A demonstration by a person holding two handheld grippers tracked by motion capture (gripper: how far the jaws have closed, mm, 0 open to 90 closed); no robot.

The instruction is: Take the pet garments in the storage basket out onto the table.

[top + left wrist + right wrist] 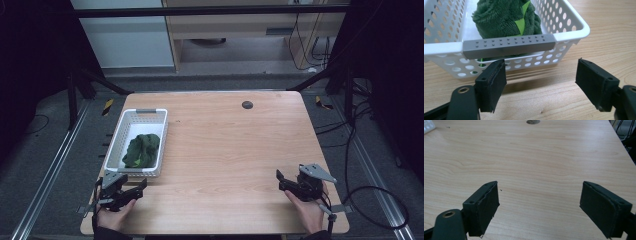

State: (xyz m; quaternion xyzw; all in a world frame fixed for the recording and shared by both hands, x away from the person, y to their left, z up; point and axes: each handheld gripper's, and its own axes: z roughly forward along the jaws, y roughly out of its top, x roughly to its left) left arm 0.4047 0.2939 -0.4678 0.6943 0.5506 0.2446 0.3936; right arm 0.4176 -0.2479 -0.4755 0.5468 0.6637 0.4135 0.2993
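Note:
A white perforated basket (pixel 131 118) stands on the left half of the wooden table (pixel 225 150), with a crumpled dark green cloth (pixel 142 150) inside. In the left gripper view the basket's near wall (pixel 529 63) carries a grey handle bar (pixel 509 46), and the green cloth (pixel 504 20) shows a bright green tag. My left gripper (pixel 131 186) rests just in front of the basket's near end, open and empty (pixel 540 83). My right gripper (pixel 280 181) sits near the front right of the table, open over bare wood (pixel 540 206).
A small dark round grommet (pixel 247 104) sits in the table's far centre, also seen as the grommet (pixel 533 121) in the right gripper view. Black frame struts and cables (pixel 360 150) surround the table on a grey floor.

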